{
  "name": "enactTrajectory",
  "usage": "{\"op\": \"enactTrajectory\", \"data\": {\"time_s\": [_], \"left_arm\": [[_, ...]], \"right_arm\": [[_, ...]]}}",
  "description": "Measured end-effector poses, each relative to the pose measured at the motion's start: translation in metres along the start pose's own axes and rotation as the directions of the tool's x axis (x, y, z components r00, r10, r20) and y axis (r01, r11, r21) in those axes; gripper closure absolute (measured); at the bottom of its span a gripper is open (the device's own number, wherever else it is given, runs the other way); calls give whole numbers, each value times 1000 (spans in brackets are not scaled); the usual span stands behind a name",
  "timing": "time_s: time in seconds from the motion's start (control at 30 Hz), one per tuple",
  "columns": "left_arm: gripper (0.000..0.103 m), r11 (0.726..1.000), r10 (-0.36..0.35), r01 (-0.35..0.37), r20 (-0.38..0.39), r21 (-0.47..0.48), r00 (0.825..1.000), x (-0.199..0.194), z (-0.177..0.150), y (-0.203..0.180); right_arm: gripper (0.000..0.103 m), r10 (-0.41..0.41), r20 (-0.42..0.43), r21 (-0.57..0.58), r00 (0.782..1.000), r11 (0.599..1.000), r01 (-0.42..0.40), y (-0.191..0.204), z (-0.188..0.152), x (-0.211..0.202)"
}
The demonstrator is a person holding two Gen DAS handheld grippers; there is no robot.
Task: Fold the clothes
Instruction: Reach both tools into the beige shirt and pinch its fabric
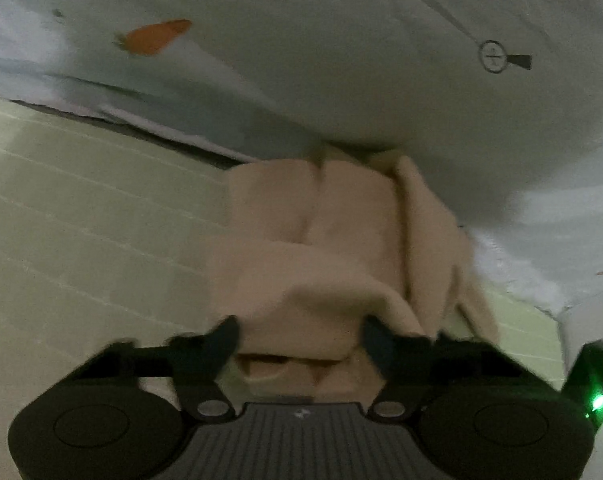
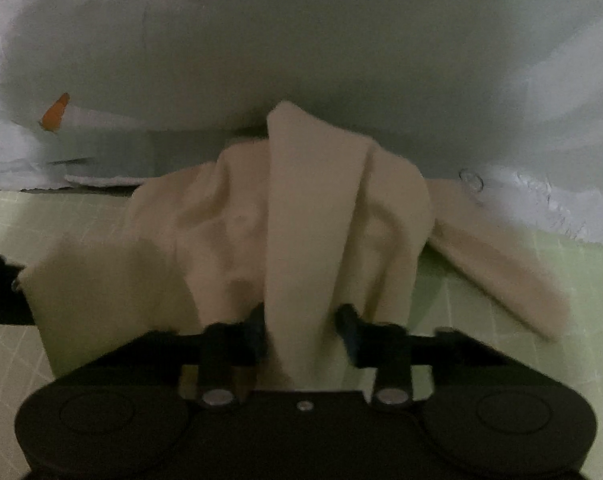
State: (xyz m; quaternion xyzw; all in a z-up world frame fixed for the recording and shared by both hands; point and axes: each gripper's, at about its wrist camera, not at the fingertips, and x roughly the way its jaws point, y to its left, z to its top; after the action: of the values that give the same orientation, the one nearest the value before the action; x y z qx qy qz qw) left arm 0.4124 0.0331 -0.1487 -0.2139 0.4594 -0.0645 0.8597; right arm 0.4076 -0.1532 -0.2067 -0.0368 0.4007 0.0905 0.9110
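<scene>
Surface: a pale green cutting mat (image 1: 81, 208) with a white grid covers the tabletop and fills the lower left of the left wrist view; in the right wrist view it shows along the lower edges (image 2: 541, 360). Behind it, across the upper half of both views, hangs a rumpled white sheet (image 1: 341, 60) (image 2: 301, 40). An orange patch (image 1: 157, 36) sits on it at upper left, and a small circular printed mark (image 1: 492, 56) at upper right. Lighting is dim and both frames are blurred.

Task item: a beige garment (image 1: 321, 248) (image 2: 301, 220) lies bunched at the centre of each view, its far end against the sheet. One loose flap trails toward the lower right over the mat in the right wrist view.

Left hand-held gripper (image 1: 299, 336): bottom centre of frame, jaws fairly wide apart, a thick fold of the garment between the fingers and touching both.

Right hand-held gripper (image 2: 301, 324): bottom centre, jaws narrower, closed upon a raised ridge of the garment that rises from between the fingers toward mid-frame.
</scene>
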Motion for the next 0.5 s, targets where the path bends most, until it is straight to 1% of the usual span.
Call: {"op": "enactTrajectory", "data": {"time_s": [0.03,0.07,0.1,0.17,0.3,0.4,0.5], "left_arm": [[81,1000,13,-13,4,16,1000,0,-2,-4],[103,999,28,-29,8,31,1000,0,-3,-7],[103,998,41,-42,12,42,999,-2,-6,-10],[103,996,61,-62,23,65,998,-10,-14,-15],[103,986,100,-105,45,130,994,-43,-36,-18],[103,982,122,-126,42,140,992,-77,-63,-11],[103,981,141,-142,17,133,990,-110,-100,-1]], "right_arm": [[87,-2,-5,0,1000,1000,2,-1,-1,-1],[95,-3,-7,1,1000,1000,3,-1,-3,-3],[99,-6,-1,1,1000,1000,6,-3,-6,-8],[99,-23,19,-3,1000,1000,23,-8,-13,-27],[100,-67,55,-9,996,998,68,-22,-31,-79],[100,-83,60,4,995,997,83,-33,-47,-121],[99,-104,35,2,994,995,104,-41,-81,-164]]}}
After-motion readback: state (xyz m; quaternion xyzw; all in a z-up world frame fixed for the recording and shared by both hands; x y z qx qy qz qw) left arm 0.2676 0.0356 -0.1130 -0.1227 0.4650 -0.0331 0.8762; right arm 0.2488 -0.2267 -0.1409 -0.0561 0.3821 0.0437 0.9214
